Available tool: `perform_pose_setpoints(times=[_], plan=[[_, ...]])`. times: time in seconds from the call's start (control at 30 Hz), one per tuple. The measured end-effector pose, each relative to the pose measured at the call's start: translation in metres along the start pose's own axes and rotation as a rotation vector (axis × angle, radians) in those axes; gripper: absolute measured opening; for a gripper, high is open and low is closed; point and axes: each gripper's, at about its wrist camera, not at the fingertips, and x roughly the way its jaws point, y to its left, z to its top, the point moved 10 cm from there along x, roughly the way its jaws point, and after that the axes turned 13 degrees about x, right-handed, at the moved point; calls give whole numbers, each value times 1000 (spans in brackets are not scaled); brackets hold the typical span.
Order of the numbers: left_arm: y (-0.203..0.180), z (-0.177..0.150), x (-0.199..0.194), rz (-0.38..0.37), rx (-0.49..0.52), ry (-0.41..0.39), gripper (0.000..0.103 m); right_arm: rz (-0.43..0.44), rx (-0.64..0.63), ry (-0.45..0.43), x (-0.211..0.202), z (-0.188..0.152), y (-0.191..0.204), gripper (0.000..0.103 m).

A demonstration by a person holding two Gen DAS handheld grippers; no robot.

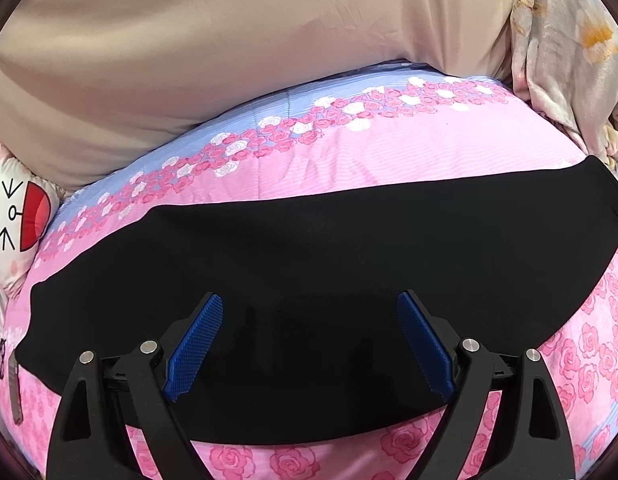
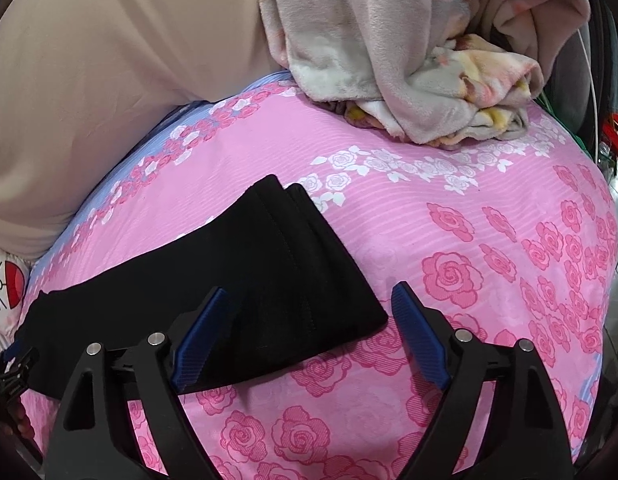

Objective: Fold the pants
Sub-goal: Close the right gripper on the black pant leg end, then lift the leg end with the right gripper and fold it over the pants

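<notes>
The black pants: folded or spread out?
Folded: the black pants lie as one long flat strip, two leg ends stacked at the right.

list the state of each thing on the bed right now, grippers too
black pants: folded into a long flat strip on the bed
left gripper: open over the pants, holding nothing
right gripper: open, pants end between fingers, not pinched
fleece blanket: crumpled in a heap
rose bedsheet: spread smooth

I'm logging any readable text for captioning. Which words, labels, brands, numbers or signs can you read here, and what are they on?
None can be read: no words, numbers, brands or labels.
The white cushion carries only a drawn cartoon face, not text.
The pink rose bedsheet, black pants and fleece blanket carry no print that reads as text.
</notes>
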Motion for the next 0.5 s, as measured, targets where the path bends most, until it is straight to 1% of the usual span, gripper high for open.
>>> perform_pose_setpoints(times=[0.03,0.07,0.1,0.13,0.2,0.23,0.27,0.3,0.37,0.5], plan=[[-1,1,0,-2,2,1,87,-2,-11,1,0,0,2,69],[-3,1,1,-4,5,1,87,-12,-17,3,1,-1,3,65],[-5,2,1,-4,9,1,87,-27,-26,0,2,-1,3,57],[-6,3,2,-6,11,1,87,-25,-27,5,3,-2,4,42],[-9,3,3,-10,16,4,87,0,-15,22,6,-4,6,35],[-10,4,4,-12,17,5,87,8,-12,28,7,-5,8,26],[-11,4,4,-12,19,6,87,25,-9,41,8,-7,10,23],[-11,4,4,-12,19,6,87,51,7,49,8,-9,15,22],[-11,4,4,-10,16,6,87,67,16,43,5,-9,21,22],[-4,3,0,-7,3,-5,87,93,19,3,-9,-2,38,22]])
